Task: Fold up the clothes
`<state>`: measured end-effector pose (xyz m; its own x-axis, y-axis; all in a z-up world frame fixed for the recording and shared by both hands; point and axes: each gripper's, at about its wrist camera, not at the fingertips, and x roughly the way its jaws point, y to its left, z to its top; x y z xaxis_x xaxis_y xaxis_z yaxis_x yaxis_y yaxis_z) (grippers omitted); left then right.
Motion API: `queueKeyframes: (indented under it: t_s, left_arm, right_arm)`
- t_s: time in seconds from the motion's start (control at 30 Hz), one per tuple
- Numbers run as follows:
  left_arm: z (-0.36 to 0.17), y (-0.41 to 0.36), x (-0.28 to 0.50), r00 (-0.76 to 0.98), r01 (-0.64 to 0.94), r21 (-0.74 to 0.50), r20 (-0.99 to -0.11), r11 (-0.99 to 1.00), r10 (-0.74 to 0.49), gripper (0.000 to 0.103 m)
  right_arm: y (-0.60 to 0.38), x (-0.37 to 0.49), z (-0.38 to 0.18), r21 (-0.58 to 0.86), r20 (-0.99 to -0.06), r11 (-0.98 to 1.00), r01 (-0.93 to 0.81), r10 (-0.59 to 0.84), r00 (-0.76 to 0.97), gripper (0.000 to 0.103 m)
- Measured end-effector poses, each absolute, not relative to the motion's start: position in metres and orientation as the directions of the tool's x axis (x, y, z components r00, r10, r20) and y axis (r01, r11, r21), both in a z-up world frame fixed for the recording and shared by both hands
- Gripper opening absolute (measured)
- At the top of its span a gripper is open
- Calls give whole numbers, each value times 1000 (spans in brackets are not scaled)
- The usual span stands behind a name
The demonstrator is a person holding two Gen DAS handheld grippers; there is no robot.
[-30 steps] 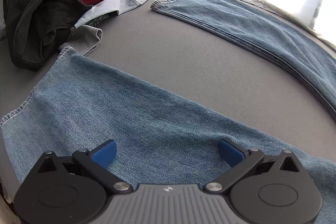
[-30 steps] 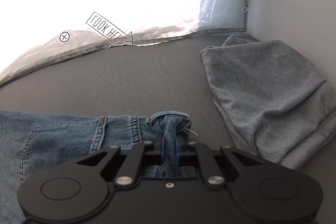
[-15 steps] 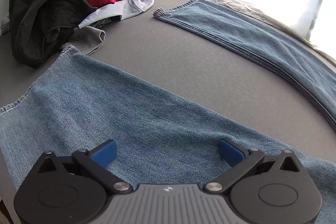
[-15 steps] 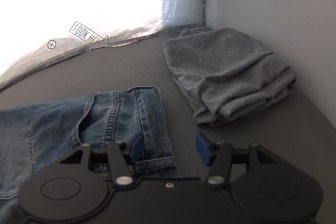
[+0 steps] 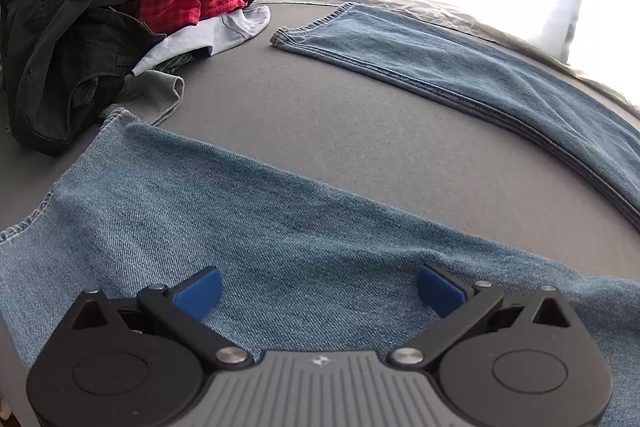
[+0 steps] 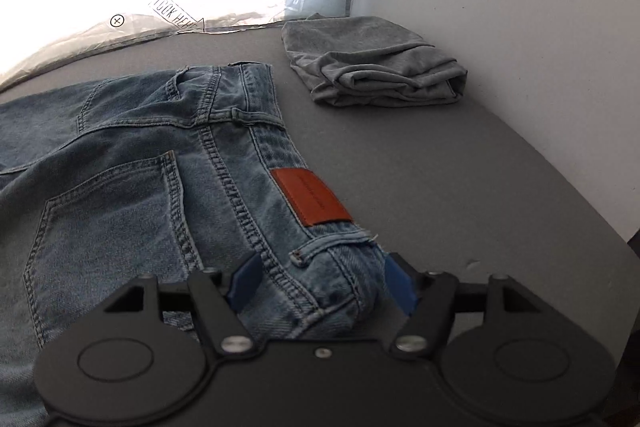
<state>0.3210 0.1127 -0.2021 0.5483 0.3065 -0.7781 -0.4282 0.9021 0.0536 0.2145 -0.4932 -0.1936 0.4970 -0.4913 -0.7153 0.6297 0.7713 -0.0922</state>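
Observation:
Blue jeans lie spread on the grey table. In the left wrist view the near leg (image 5: 248, 227) runs under my open left gripper (image 5: 320, 289), and the far leg (image 5: 460, 63) stretches toward the back right. In the right wrist view the waistband (image 6: 256, 131) with its brown leather patch (image 6: 310, 201) lies flat. My right gripper (image 6: 320, 285) is open with its blue pads on either side of the waistband's near corner, not pinching it.
A pile of dark, red and pale clothes (image 5: 100, 23) sits at the back left. A folded grey garment (image 6: 372, 67) lies at the back right by the white wall (image 6: 520, 27). Bright plastic sheeting (image 6: 180, 19) edges the table's far side.
My right gripper let go of the waistband corner, opened and pulled back toward the near end of the waistband. My left gripper stayed open and shifted slightly over the near leg.

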Motion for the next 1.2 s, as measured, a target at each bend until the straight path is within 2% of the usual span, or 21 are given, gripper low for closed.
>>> queueKeyframes:
  t_s: [0.07, 0.2, 0.3, 0.4, 0.47, 0.57, 0.63, 0.73, 1.2]
  left_arm:
    - [-202, 115, 318, 544, -420, 40, -789, 907, 286, 103]
    - [-201, 117, 308, 546, -401, 28, -796, 916, 263, 103]
    - [-201, 116, 299, 546, -389, 19, -801, 921, 247, 103]
    - [-202, 115, 291, 554, -373, 18, -797, 927, 239, 103]
    - [-202, 114, 287, 561, -366, 17, -794, 930, 235, 103]
    - [-203, 113, 283, 568, -359, 18, -789, 933, 233, 103]
    - [-203, 113, 282, 569, -358, 17, -788, 934, 233, 103]
    - [-204, 114, 282, 568, -357, 17, -790, 934, 231, 103]
    - [-201, 121, 274, 558, -295, -7, -813, 955, 167, 103]
  right_arm:
    - [-496, 207, -190, -30, -730, 733, 679, -480, 487, 68]
    - [-509, 177, -202, 294, -774, 549, 782, -344, 532, 68]
    - [-515, 157, -208, 469, -739, 422, 776, -293, 606, 69]
    - [-520, 150, -216, 630, -683, 337, 700, -190, 705, 50]
    - [-521, 149, -223, 705, -646, 260, 660, -148, 749, 49]
    - [-518, 154, -228, 687, -662, 263, 677, -158, 733, 39]
    - [-517, 155, -227, 675, -666, 284, 681, -164, 728, 36]
    - [-520, 156, -228, 666, -672, 302, 682, -154, 725, 24]
    - [-538, 157, -234, 697, -684, 226, 681, -77, 726, 21]
